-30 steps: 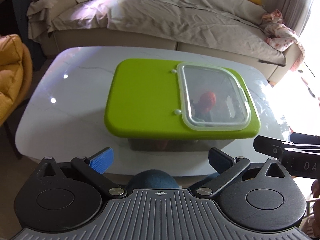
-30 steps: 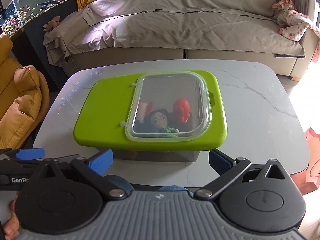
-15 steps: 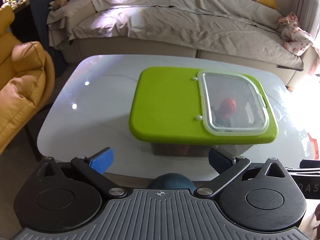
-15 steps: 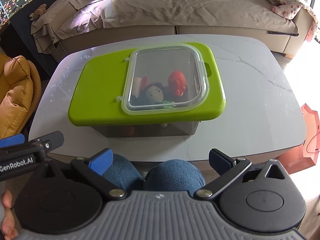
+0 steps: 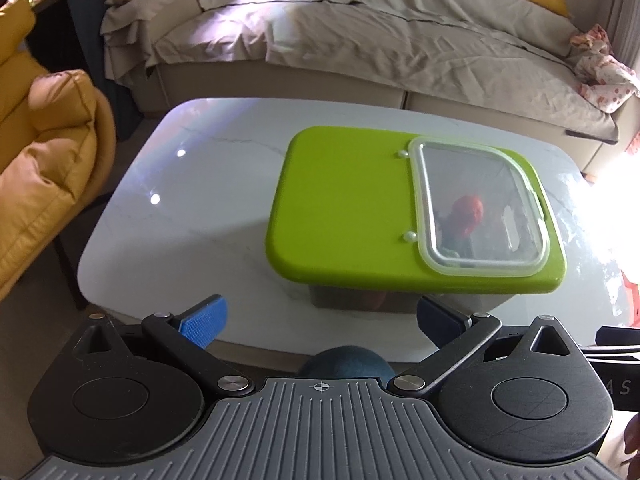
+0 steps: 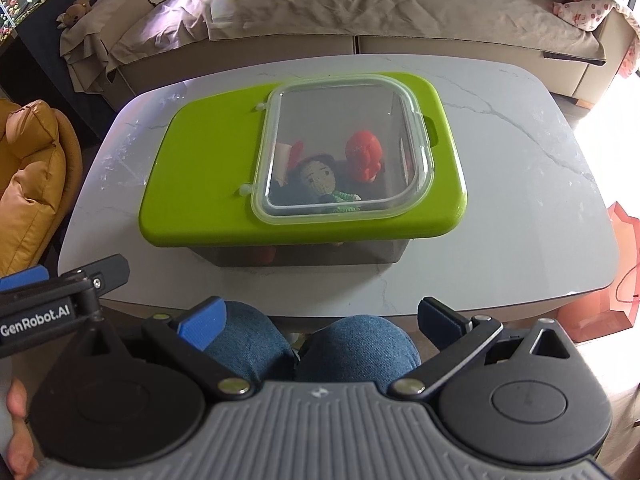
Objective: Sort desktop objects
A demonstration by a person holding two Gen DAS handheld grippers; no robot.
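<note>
A storage box with a lime-green lid (image 5: 344,204) (image 6: 208,168) stands on the white marble table (image 5: 192,200) (image 6: 520,200). Its clear hatch (image 5: 476,208) (image 6: 344,152) is closed. Through it I see a red crochet toy (image 6: 363,156) (image 5: 466,216) and a dark-haired crochet doll (image 6: 318,178). My left gripper (image 5: 320,320) is open and empty, held short of the table's near edge. My right gripper (image 6: 320,318) is open and empty, above the person's knees, short of the table. The left gripper's side also shows in the right wrist view (image 6: 60,292).
A covered sofa (image 6: 360,8) runs behind the table. A yellow armchair (image 5: 36,152) stands at the left. The person's denim-clad knees (image 6: 356,344) sit under the table's near edge. A red paper bag (image 6: 616,280) stands on the floor at the right.
Both grippers have pulled back and risen away from the box, staying open. The box now appears smaller and farther off, and the knees show in the right wrist view.
</note>
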